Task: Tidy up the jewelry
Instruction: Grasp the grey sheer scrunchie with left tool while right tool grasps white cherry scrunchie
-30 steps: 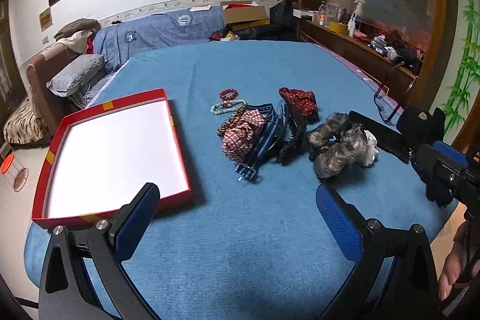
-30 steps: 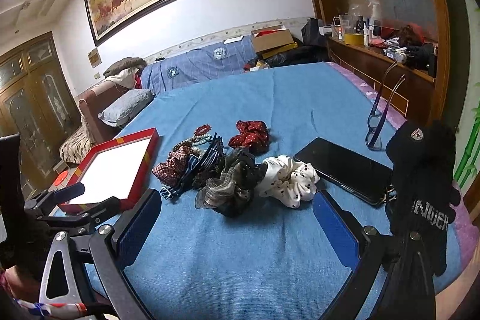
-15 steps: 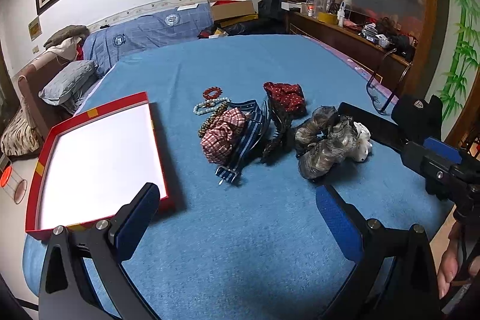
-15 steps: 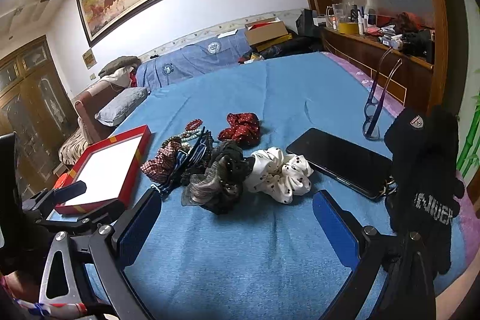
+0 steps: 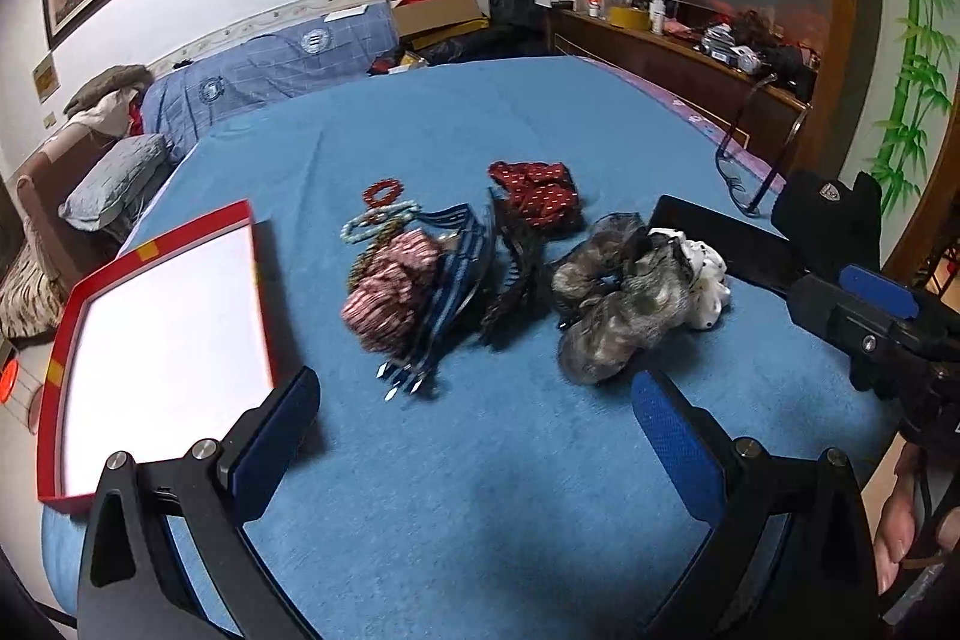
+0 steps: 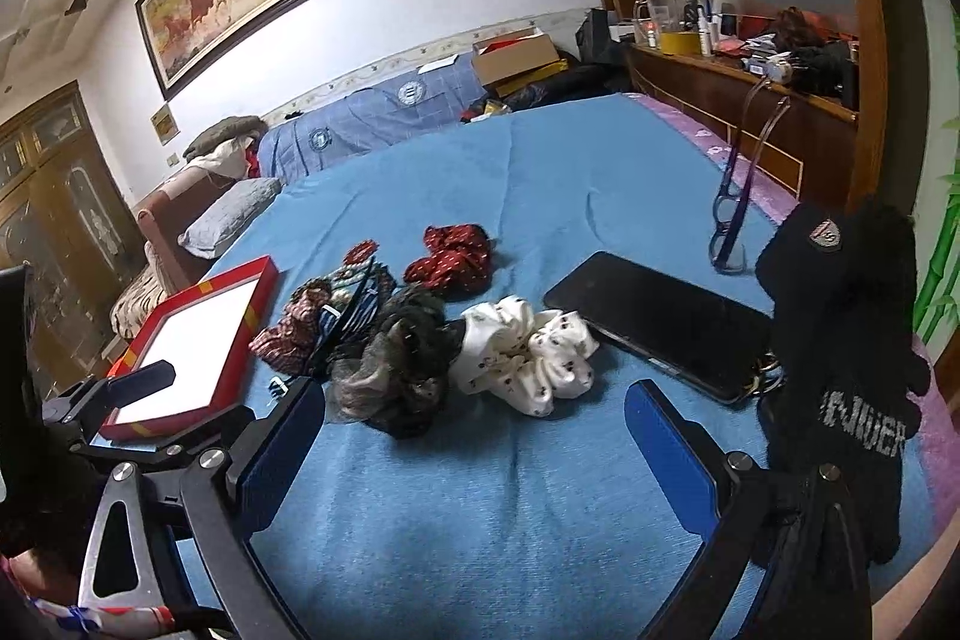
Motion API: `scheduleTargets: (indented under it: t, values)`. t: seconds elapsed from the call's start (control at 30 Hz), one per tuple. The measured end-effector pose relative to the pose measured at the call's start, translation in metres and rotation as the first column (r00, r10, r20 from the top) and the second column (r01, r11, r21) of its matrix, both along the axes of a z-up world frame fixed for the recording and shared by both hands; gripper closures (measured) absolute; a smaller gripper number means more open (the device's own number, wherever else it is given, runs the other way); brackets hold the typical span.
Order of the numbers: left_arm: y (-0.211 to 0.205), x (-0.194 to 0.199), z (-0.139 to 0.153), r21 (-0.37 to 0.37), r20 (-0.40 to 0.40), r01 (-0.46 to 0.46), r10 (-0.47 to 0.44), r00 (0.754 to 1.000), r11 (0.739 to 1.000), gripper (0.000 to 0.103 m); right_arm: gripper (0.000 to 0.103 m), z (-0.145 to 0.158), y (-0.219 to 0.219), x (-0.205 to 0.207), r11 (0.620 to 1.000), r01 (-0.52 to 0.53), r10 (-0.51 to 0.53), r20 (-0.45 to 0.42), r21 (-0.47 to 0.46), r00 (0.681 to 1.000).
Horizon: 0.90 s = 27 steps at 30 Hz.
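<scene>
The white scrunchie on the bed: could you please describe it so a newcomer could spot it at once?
Start at the blue bedspread and find the black phone. Just left of its near end lies the white scrunchie, touching a grey-black scrunchie. It is the only pale one, speckled with small dark dots.

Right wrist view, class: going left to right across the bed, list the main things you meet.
Red tray → plaid scrunchie → grey-black scrunchie → white dotted scrunchie → black phone → black glove.

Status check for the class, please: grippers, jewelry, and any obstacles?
Left gripper open, right gripper open, both empty. Bracelets and scrunchies piled beside red tray. Phone lies nearby.
</scene>
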<state>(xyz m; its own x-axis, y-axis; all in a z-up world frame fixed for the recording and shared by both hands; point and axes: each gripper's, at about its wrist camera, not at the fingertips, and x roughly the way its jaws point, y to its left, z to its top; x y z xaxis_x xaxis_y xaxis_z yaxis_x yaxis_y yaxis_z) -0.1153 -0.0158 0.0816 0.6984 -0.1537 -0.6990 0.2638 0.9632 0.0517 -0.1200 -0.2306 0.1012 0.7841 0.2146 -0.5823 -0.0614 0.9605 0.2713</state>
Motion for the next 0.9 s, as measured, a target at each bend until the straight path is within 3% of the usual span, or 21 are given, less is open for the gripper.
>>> scheduleTargets:
  t: [0.1,0.23,0.4,0.53,0.67,0.73,0.9]
  values:
    - [-0.015,0.009,-0.005,-0.004,-0.015,0.041,-0.041,0.999,0.999,0.000,0.001,0.000,-0.009,0.001,1.000,0.023,-0.023,0.003,0.005,1.000]
    - [-0.039,0.019,-0.017,0.024,-0.019,0.091,-0.091,0.996,0.996,0.020,0.001,-0.004,-0.023,0.001,0.998,0.055,-0.054,-0.004,0.018,0.999]
    - [-0.056,0.041,-0.036,0.021,-0.064,0.107,-0.105,0.992,0.994,0.027,0.001,-0.005,-0.037,-0.002,0.996,0.083,-0.083,-0.007,0.032,0.997]
    - [-0.064,0.057,-0.048,0.017,-0.108,0.111,-0.108,0.988,0.994,0.063,0.001,-0.006,-0.042,-0.002,0.995,0.090,-0.090,-0.009,0.038,0.996]
    - [-0.062,0.056,-0.049,0.015,-0.096,0.107,-0.105,0.990,0.994,0.064,0.001,-0.008,-0.042,0.000,0.996,0.083,-0.082,-0.020,0.044,0.996]
    - [-0.060,0.054,-0.047,0.002,-0.091,0.113,-0.112,0.989,0.994,0.073,0.001,-0.010,-0.040,0.001,0.996,0.078,-0.077,-0.026,0.044,0.997]
    - [-0.053,0.050,-0.044,-0.013,-0.089,0.123,-0.123,0.988,0.992,0.081,0.001,-0.015,-0.029,0.014,0.998,0.043,-0.041,-0.049,0.049,0.998]
